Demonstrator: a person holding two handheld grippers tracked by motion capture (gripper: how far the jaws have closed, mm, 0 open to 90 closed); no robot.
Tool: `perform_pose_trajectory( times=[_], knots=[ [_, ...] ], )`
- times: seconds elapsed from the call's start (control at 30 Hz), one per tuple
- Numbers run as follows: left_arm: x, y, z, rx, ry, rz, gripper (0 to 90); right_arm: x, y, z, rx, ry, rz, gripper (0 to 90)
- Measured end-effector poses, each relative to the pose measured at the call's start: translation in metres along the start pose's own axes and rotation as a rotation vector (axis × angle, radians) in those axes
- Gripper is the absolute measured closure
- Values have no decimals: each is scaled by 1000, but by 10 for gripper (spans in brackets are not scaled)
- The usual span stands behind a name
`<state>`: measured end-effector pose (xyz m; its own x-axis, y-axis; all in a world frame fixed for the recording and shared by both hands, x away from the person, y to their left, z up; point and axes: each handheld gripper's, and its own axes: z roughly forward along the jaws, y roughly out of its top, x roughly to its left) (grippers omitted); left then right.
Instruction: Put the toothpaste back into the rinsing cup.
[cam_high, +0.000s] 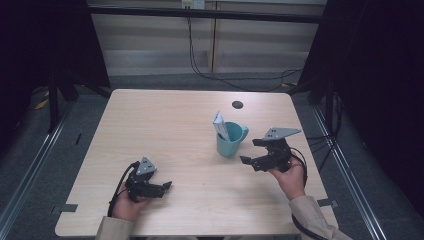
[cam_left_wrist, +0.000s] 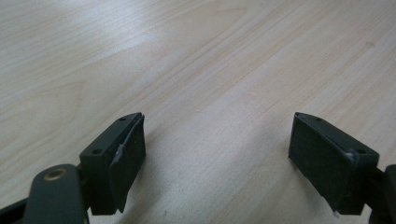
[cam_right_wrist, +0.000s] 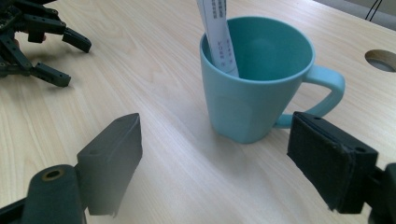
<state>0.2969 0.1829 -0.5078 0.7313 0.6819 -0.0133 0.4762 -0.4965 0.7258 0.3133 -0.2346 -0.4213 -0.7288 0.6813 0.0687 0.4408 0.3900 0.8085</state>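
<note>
The teal mug (cam_right_wrist: 254, 81) was seen standing upright on the wooden table (cam_high: 165, 130), just ahead of the right gripper (cam_right_wrist: 215, 161) and between the lines of its two black fingers (cam_right_wrist: 109, 161), a little nearer the far-side finger than the other. No contact was made: a strip of bare wood was left between the fingertips and the base of the mug. The handle of the mug was turned toward the finger at the right of the right gripper view (its loop was partly hidden behind that finger's tip). The right gripper's fingers were spread wide, nothing being held between them.

In the high view the right gripper (cam_high: 252, 151) was held in the person's right hand (cam_high: 290, 175), with the mug (cam_high: 231, 139) just beyond its fingertips. The left gripper (cam_high: 167, 186) was held low over the table, well apart from the mug. Its fingers (cam_left_wrist: 116, 161) were likewise parted wide, and plain wood grain was shown between them in the left gripper view. The same gripper could be made out past the near-side finger in the right gripper view (cam_right_wrist: 65, 58).

A white paper packet (cam_right_wrist: 218, 35) with dark print was stood inside the mug, leaned against the rim on the side away from the handle, its upper end sticking out above the rim. Beyond the mug, a small round hole (cam_high: 237, 104) was set in the tabletop.
</note>
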Motion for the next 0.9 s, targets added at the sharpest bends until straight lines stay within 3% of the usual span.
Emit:
perform_pose_trajectory(
  times=[0.9],
  knots=[
    [0,0,0,-5,1,-3,185,2,-35,-2,20,-4,13,172]
  ],
)
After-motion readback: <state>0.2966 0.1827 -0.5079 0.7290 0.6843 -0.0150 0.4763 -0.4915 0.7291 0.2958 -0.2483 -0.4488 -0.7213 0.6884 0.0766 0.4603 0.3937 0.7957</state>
